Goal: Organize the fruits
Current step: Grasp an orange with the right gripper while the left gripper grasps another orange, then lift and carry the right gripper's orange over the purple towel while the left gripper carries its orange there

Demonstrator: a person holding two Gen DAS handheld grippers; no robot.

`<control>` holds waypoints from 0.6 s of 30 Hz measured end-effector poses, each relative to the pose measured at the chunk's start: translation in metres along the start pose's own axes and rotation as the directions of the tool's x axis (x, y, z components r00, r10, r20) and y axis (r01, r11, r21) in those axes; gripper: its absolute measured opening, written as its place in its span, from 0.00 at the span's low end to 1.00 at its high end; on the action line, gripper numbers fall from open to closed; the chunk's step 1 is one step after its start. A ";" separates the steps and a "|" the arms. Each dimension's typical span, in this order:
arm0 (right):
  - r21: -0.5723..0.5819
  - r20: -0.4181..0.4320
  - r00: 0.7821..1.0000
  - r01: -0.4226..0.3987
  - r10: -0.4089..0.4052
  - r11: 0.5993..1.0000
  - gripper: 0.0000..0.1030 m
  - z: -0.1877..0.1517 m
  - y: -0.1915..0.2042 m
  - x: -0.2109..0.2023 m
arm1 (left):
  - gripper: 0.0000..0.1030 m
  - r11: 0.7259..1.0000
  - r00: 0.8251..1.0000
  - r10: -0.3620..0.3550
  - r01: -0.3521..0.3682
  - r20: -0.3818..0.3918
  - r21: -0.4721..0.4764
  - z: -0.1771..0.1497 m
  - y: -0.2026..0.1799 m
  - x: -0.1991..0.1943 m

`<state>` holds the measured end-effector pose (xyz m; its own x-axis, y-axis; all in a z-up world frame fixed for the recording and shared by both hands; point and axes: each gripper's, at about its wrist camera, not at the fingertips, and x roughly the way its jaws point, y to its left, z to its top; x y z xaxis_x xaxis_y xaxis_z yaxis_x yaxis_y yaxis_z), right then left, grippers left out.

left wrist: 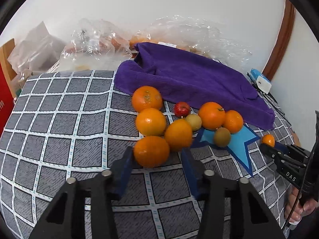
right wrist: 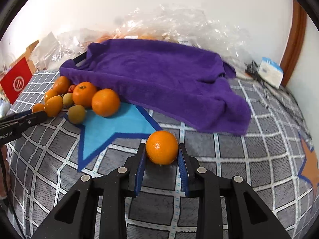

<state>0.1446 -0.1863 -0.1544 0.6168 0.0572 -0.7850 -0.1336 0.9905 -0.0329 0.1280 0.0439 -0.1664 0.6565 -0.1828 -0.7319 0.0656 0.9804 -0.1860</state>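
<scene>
A cluster of oranges (left wrist: 151, 121), a small red apple (left wrist: 182, 109) and two greenish-brown fruits (left wrist: 222, 137) lies on the checked cloth by a purple towel (left wrist: 191, 79). My left gripper (left wrist: 157, 155) is open, its fingers on either side of the nearest orange (left wrist: 151, 151); the left finger is at the fruit, the right finger stands apart. My right gripper (right wrist: 161, 149) is shut on a small orange (right wrist: 161, 147) just off the blue star patch (right wrist: 111, 127). The right gripper also shows in the left wrist view (left wrist: 268, 144) with that orange (left wrist: 268, 140). The cluster (right wrist: 83, 97) lies at the left of the right wrist view.
The purple towel (right wrist: 159, 83) covers something boxy behind the fruit. Clear plastic bags (left wrist: 95, 39) and cardboard boxes (left wrist: 8, 59) line the wall. A red box (right wrist: 17, 81) stands far left. A white and blue box (right wrist: 271, 71) with cables sits far right.
</scene>
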 end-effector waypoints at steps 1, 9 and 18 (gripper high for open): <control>0.007 0.009 1.000 -0.006 0.006 1.000 0.30 0.000 -0.001 -0.001 | 0.35 1.000 1.000 -0.004 0.004 0.000 -0.016 -0.001 0.003 -0.001; 0.028 0.021 1.000 0.003 -0.004 1.000 0.30 -0.001 -0.003 0.000 | 0.33 0.996 0.999 -0.031 0.032 0.021 -0.081 -0.003 0.013 -0.006; 0.066 0.055 0.998 0.009 -0.012 0.998 0.30 -0.002 -0.009 -0.006 | 0.33 0.996 0.992 -0.012 0.023 0.127 -0.089 -0.002 0.013 -0.025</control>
<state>0.1404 -0.1959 -0.1510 0.6604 0.0517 -0.7491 -0.0765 0.9971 0.0014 0.1109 0.0614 -0.1521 0.7458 -0.1835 -0.6404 0.0138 0.9654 -0.2606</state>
